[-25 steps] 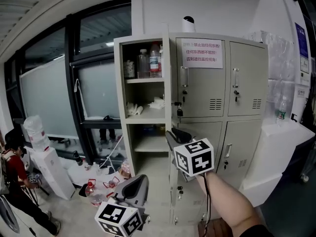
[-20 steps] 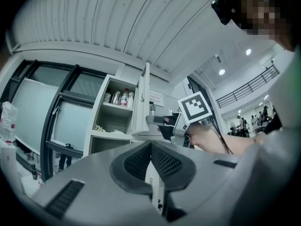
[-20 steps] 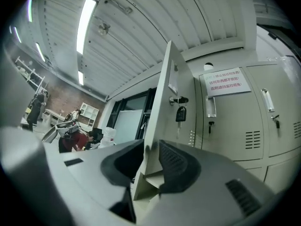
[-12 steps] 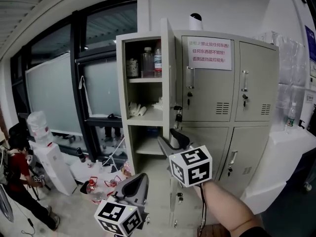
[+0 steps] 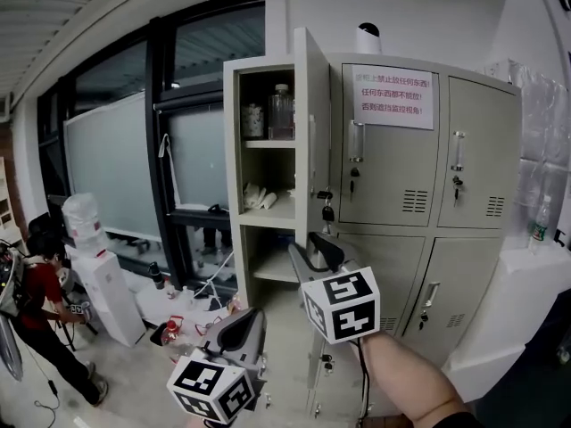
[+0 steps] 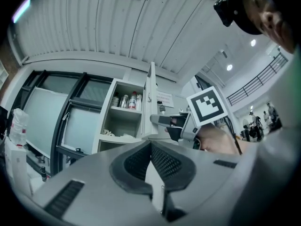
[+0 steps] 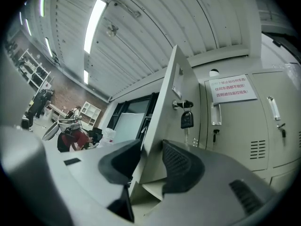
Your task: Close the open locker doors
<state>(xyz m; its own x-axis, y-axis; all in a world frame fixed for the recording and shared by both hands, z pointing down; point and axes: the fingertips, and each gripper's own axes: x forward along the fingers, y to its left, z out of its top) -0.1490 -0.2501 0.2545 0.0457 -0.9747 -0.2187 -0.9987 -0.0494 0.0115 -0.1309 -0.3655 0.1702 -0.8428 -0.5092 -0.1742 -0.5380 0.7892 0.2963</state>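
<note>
Standing against a white wall (image 5: 428, 12), a tall pale grey metal locker cabinet (image 5: 419, 168) fills the middle of the head view. Its upper left door (image 5: 312, 123), a thin grey steel panel, stands open towards the camera and is seen almost edge-on. Behind it, the open compartment shows clear plastic bottles (image 5: 281, 112) on the top shelf. Crumpled white items (image 5: 259, 199) lie on the shelf below, too small to identify. The compartment underneath is open as well. Its own door is largely hidden behind the right claw (image 5: 309, 247) and a bare forearm (image 5: 410, 382), so its position is unclear. The doors further right are closed, one bearing a white paper notice (image 5: 393, 96) in red print.

The right claw, carrying a black-and-white marker cube (image 5: 342, 303), reaches the lower free edge of the upper left door. In the right gripper view its jaws have just been closing and pinch that edge between dark ribbed pads (image 7: 181, 166). A black key (image 7: 186, 119) hangs from the lock just above them. The left claw (image 5: 245, 324) hovers lower and nearer the camera, well apart from the cabinet. The left gripper view shows its jaws pressed together with nothing between them.

At the far left, a person (image 5: 40, 283) in red crouches beside a white water dispenser (image 5: 94, 270). Litter (image 5: 178, 328) on the floor near the cabinet is too blurred to name.
</note>
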